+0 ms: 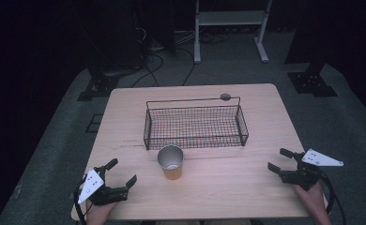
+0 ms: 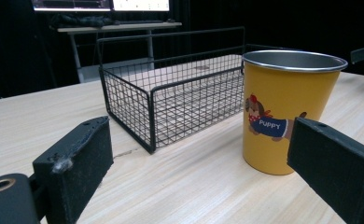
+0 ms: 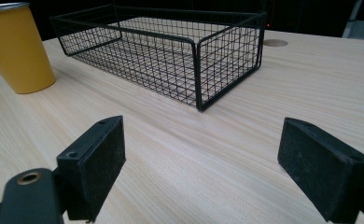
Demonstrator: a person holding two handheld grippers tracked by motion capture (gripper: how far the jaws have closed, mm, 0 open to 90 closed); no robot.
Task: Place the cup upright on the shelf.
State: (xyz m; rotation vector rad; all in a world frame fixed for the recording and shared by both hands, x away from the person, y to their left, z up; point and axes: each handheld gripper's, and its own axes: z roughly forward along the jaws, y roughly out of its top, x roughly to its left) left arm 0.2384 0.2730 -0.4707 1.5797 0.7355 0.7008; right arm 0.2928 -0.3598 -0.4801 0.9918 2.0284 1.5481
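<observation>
Two grippers are held low over the wooden table point(image 1: 247, 183), each with its jaws spread wide and nothing gripped. The left gripper point(image 1: 122, 173) is angled so that the yellow cup point(image 2: 285, 112) is seen upright just beyond its right-hand jaw. The right gripper point(image 1: 279, 160) is pointed at bare tabletop, with the wire basket point(image 3: 171, 51) lying ahead of its jaws.

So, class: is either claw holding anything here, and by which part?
Nothing is held. The left claw and the right claw are both open over bare table, apart from the cup.
</observation>
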